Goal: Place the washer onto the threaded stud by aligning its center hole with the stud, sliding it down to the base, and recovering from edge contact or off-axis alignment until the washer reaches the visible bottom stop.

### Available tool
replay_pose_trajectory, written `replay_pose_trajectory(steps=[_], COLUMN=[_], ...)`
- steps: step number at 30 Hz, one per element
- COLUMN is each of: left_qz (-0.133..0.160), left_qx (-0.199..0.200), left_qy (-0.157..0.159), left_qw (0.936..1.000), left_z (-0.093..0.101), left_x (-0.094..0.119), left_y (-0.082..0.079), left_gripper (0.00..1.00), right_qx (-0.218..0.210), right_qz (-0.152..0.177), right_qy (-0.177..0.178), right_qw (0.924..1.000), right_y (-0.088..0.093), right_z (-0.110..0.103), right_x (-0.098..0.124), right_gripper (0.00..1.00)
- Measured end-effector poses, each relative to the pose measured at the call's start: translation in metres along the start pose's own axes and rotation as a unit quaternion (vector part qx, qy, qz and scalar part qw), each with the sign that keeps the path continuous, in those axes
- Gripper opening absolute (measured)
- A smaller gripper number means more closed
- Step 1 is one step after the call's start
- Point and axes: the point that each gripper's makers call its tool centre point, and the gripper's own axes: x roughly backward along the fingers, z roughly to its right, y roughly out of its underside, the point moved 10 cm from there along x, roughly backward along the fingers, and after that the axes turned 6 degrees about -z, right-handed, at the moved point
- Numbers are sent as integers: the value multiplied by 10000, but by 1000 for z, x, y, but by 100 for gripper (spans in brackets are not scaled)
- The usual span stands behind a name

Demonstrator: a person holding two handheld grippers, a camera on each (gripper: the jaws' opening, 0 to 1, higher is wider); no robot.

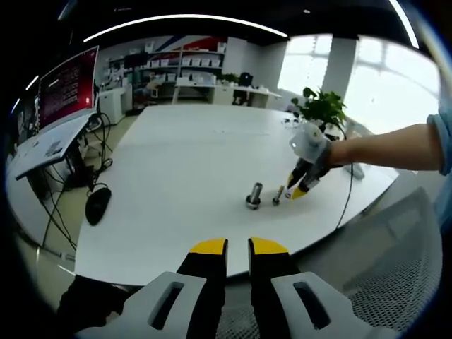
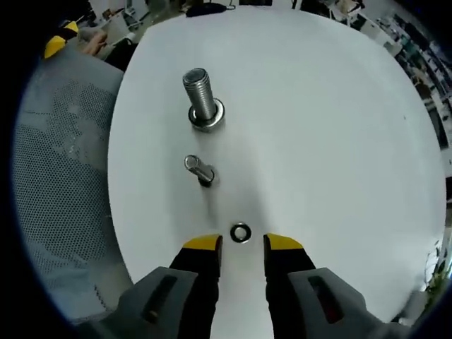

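The washer lies flat on the white worktop, just ahead of the right claw and between its two yellow tips, not yet gripped. Beyond it stands a small stud, and farther on a large threaded bolt upright on its head. To do this well, we judge we should lower the tips to either side of the washer, pinch its rim squarely, and keep it level. The right claw is spread slightly wider than the washer and holds nothing. The left claw hangs over the worktop's near edge, jaws nearly together with a narrow gap, empty.
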Motion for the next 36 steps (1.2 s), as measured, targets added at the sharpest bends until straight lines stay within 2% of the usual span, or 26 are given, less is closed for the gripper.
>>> replay_pose_trajectory(steps=[8, 10, 16, 27, 36], left_qz=[-15, -15, -21, -8, 7], left_qx=[-2, -1, -7, -1, 10], left_qy=[2, -1, 1, -5, -14], left_qw=[10000, 10000, 10000, 10000, 10000], left_z=[0, 0, 0, 0, 0], left_x=[0, 0, 0, 0, 0], left_y=[0, 0, 0, 0, 0], left_gripper=[9, 9, 9, 9, 9], right_qx=[-121, -94, -189, -219, 19], right_qz=[8, 47, 48, 482, 591], right_qy=[-46, -32, -32, -227, -285], right_qw=[9999, 9999, 9998, 9983, 9978], right_y=[0, 0, 0, -11, -20], right_z=[2, 2, 0, -7, -14], right_x=[-6, -5, -3, 26, 49], right_gripper=[22, 15, 14, 13, 13])
